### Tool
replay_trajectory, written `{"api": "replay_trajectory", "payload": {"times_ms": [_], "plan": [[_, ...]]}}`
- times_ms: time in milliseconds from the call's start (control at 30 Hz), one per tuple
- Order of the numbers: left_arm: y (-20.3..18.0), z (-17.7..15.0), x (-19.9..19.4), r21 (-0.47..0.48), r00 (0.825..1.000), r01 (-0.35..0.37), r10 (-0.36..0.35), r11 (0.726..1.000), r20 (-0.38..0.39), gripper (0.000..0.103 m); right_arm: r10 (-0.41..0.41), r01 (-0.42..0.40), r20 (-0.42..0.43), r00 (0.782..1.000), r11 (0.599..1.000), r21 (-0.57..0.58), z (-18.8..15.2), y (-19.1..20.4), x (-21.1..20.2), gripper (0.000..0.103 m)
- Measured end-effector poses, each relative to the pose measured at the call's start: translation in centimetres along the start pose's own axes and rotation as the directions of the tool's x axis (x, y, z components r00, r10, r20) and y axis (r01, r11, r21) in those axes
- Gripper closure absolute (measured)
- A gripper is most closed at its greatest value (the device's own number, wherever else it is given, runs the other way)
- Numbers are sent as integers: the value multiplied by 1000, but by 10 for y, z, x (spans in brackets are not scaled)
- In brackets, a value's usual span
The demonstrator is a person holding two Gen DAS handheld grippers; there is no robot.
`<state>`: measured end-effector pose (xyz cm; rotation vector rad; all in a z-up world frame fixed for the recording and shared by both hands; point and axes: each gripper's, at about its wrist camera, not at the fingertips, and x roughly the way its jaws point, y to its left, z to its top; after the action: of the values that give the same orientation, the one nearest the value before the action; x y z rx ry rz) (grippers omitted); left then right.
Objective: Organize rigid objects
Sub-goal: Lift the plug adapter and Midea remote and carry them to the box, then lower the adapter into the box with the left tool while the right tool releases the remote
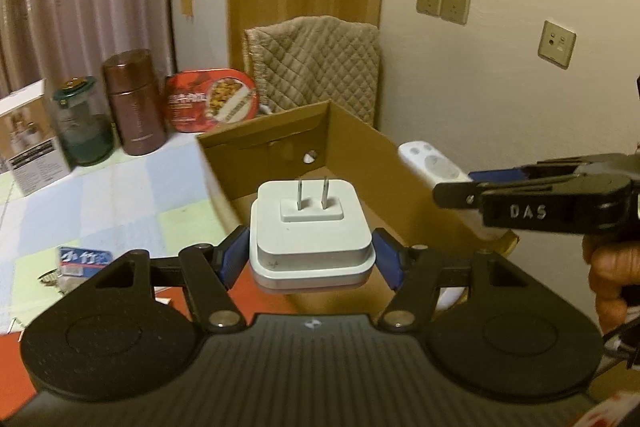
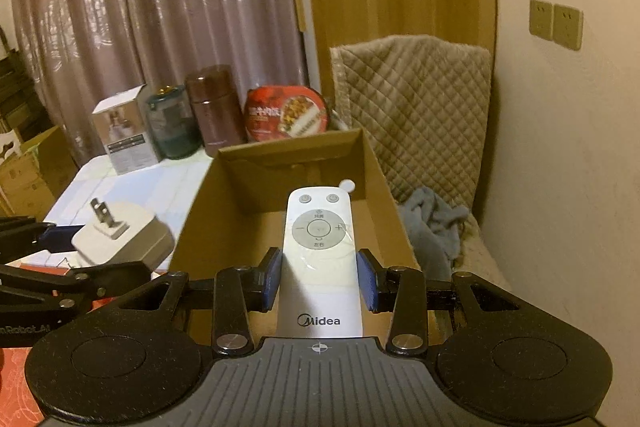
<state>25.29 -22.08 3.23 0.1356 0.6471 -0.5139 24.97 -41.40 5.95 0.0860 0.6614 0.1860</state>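
A: White plastic in both grips: the left hand-held gripper [image 1: 310,259] has its blue pads pressed on the flanks of a square plug adapter [image 1: 310,227], jaws about half spread, prongs pointing up and away; the right hand-held gripper [image 2: 320,281] is closed nearly to its narrowest on a slim remote control [image 2: 320,255].

B: And where does the target lie?

A: The open cardboard box [image 2: 376,163] sits straight ahead and below both, on the counter [image 1: 100,195] toward its far right corner by the wall; the remote's long axis runs forward along the fingers, its button end already over the box floor; the adapter hangs just over the near rim.

B: Which hand is nearer?

A: The right, I judge, though the fisheye bends depth, so possibly they are level; both point downward at a slant, side by side, the right just beside the left.

B: Anything inside?

A: The box looks empty.
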Motion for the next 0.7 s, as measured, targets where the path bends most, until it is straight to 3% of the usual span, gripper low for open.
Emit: {"api": "replay_trajectory", "payload": {"times_ms": [333, 700], "plan": [[-12, -4, 33, 19, 998, 22, -20, 1000, -54, 41, 15, -13, -50, 999, 999, 37, -10, -18, 19, 66], [-14, -5, 41, 19, 998, 32, -30, 999, -58, 41, 11, -8, -67, 998, 999, 36, -14, -19, 28, 66]]}}
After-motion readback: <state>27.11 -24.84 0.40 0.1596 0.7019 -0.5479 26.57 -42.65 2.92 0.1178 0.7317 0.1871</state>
